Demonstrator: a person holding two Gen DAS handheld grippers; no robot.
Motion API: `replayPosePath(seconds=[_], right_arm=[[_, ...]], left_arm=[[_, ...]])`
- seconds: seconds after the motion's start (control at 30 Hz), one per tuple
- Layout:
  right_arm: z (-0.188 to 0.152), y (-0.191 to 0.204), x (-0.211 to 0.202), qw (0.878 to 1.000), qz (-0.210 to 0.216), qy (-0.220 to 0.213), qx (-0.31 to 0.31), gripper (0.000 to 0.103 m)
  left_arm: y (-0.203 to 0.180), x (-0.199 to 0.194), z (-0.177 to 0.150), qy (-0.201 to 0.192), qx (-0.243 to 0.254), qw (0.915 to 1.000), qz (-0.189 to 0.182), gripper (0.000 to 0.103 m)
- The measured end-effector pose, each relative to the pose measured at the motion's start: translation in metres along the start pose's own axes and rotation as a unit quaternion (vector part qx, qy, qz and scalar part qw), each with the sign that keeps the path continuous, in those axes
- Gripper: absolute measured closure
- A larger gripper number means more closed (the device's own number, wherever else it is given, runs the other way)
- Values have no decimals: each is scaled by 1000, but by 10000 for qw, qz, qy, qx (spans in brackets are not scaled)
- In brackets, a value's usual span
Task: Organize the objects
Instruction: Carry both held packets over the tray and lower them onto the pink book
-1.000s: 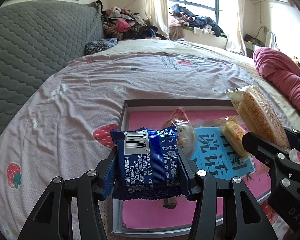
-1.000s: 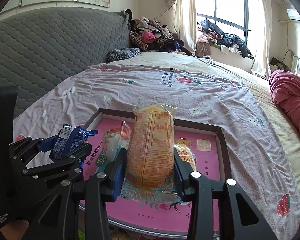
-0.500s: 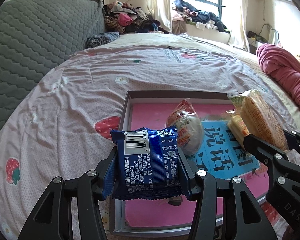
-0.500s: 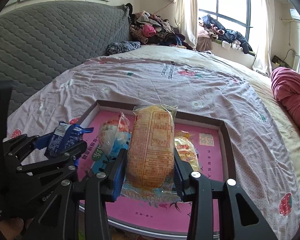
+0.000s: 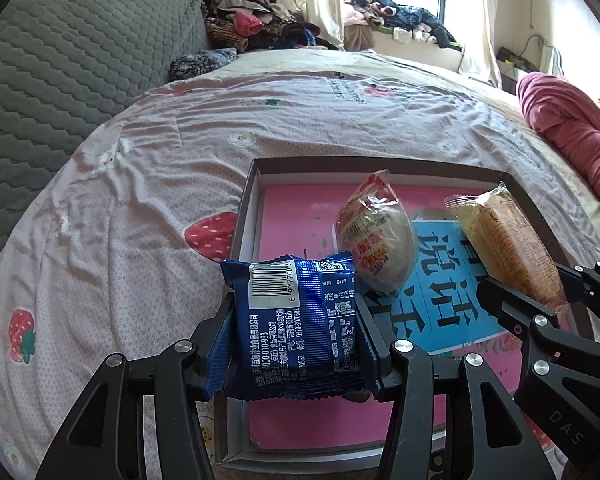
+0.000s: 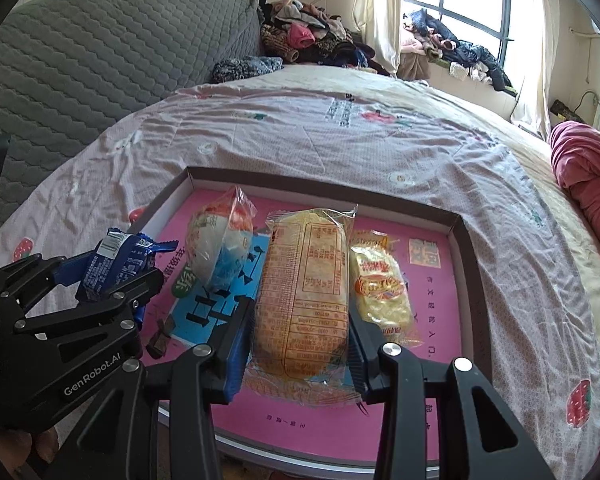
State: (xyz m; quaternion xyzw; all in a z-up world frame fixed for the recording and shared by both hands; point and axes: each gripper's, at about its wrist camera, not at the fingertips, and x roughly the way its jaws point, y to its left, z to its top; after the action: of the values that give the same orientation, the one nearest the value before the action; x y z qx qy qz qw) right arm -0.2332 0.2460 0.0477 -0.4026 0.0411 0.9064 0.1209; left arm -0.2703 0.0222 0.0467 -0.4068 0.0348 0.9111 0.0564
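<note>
Currently the left gripper (image 5: 296,320) clamps a blue foil snack packet (image 5: 300,320); the right gripper (image 6: 300,320) clamps a long orange-printed bread packet (image 6: 304,300), both above the pink-lined shallow cardboard tray (image 6: 466,264). Lower each level, release onto bare lining.

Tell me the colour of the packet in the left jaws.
Dark blue packet with white print and a barcode; clearest in the left wrist view.

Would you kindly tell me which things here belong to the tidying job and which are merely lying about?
Job:
blue snack packet in left gripper
orange bread packet in right gripper
box tray
round bun packet
yellow cake packet

Lying about:
clothes pile
pink blanket
grey headboard
</note>
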Motion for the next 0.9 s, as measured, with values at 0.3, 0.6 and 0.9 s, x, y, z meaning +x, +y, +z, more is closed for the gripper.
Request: replayPosePath(seconds=[0.3,0.6,0.9], right_arm=[[-4,0,10,9999,-3,142,-15,60],[-6,2,19,9995,-13,317,-89,60],[-9,0,23,9991,-31,422,-104,60]], left_arm=[[1,5,-2,130,-26,9999,8,48],[-4,11,-4,203,52,9998,63,48],[-12,15,-6,260,141,9996,-17,48]])
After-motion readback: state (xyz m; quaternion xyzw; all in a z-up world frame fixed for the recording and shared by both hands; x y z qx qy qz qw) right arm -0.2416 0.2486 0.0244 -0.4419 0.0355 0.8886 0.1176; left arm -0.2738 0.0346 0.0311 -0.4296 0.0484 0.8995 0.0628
